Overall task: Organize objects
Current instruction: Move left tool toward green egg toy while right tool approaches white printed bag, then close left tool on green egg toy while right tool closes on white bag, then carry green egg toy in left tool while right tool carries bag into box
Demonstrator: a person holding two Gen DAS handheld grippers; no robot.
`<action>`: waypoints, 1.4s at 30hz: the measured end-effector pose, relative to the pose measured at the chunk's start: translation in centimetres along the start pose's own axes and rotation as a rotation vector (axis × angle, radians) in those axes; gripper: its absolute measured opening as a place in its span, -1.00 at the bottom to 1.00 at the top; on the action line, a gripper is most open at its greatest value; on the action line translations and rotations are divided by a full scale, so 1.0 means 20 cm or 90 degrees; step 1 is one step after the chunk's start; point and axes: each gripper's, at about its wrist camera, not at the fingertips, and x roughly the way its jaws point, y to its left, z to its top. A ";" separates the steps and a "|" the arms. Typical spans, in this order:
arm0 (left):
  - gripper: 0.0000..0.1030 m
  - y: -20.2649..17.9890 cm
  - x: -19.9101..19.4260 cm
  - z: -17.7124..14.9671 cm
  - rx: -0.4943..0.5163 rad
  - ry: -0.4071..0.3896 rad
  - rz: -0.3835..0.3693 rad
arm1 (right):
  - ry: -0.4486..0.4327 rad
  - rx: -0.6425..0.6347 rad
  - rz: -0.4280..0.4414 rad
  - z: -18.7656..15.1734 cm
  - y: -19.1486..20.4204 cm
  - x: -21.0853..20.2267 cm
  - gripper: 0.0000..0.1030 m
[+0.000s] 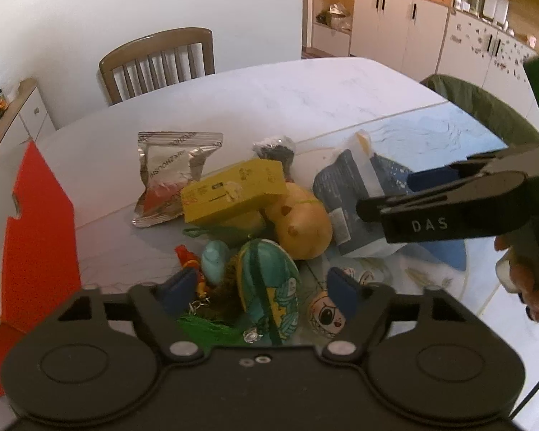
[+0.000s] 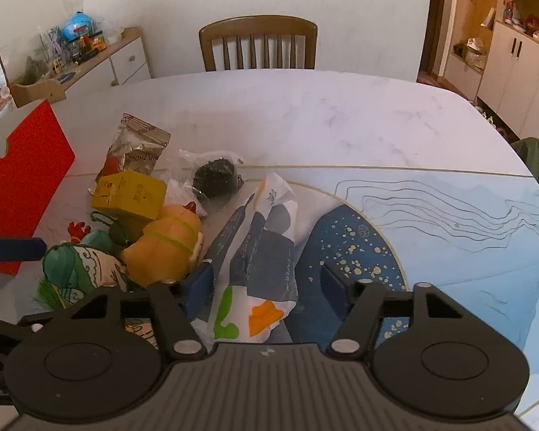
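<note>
**Sorting barely begun: pile intact, both grippers empty**

Inspecting both wrist views, the objects lie in one loose heap on the marble table [image 2: 305, 115], none set apart in any order. The heap comprises a silver snack pouch [image 1: 169, 176], a yellow box [image 1: 233, 188] resting on top of an orange plush toy [image 2: 165, 248], a clear bag of dark contents [image 2: 213, 176], a tissue pack [image 2: 258, 251], a teal painted egg-shaped toy [image 1: 269, 287] and a small cartoon-faced ball [image 1: 327, 314]. A red box [image 1: 36, 233] stands at the left edge of the table; whether it is the intended receptacle cannot be confirmed, and nothing is seen inside it.

The left gripper [image 1: 260, 289] is spread wide, its fingers either side of the egg-shaped toy, gripping nothing. The right gripper [image 2: 266, 283] is likewise wide apart over the tissue pack, with no contact evident.

Judgement: no item is placed; essentially all of the task remains. First picks appear imminent.
</note>
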 end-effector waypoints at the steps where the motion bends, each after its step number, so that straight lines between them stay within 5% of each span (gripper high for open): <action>1: 0.41 -0.01 0.00 0.00 0.005 -0.001 0.002 | -0.002 -0.002 0.002 0.00 0.00 0.00 0.23; 4: 0.28 -0.04 0.01 0.00 0.023 -0.008 0.017 | -0.001 -0.010 0.004 0.00 0.01 0.01 0.04; 8: -0.13 -0.05 0.04 0.01 0.038 0.002 0.024 | 0.001 -0.015 0.010 0.00 0.01 0.01 -0.15; 14: -0.30 -0.07 0.03 0.01 0.046 0.005 0.026 | -0.005 -0.021 0.016 0.01 0.01 0.00 -0.43; 21: -0.37 -0.07 0.02 0.01 0.039 0.013 0.028 | -0.014 -0.007 0.025 0.02 0.00 -0.04 -0.63; 42: -0.38 0.32 -0.51 0.11 -0.139 -0.044 0.025 | -0.072 -0.015 0.128 0.15 0.07 -0.44 -0.64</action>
